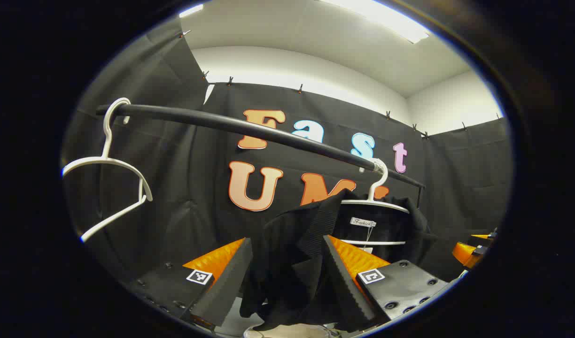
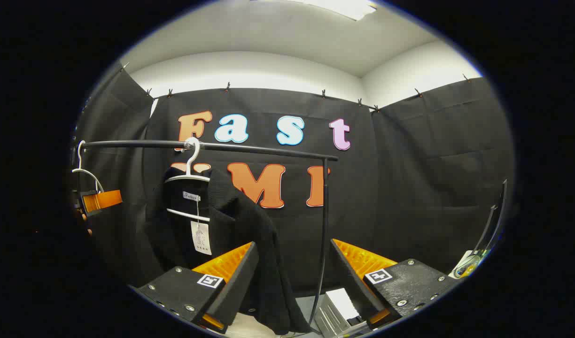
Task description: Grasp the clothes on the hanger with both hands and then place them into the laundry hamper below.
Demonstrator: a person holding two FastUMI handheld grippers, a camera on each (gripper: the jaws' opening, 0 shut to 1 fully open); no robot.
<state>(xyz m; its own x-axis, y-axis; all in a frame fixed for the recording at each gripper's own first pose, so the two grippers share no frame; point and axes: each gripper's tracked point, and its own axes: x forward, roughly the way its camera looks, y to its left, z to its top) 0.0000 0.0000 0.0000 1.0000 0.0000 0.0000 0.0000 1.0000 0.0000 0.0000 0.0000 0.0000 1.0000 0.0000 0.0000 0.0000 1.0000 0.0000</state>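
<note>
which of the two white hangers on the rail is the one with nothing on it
The bare hanger at the rail's far end; the other hanger carries the black garment by the left gripper.

I see a black rail point(image 1: 250, 129) crossing the booth, with an empty white hanger point(image 1: 110, 173) at its far left end. A thin black upright post point(image 2: 323, 225) carries the rail's right end. Bright ceiling lights point(image 1: 386, 21) glow overhead.

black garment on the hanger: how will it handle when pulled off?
Likely floppy: the black garment hangs in folds between the left gripper fingers. Ribbed knit probably grips the pads, not slippery. It may snag the white hanger, since one shoulder looks draped there.
</note>
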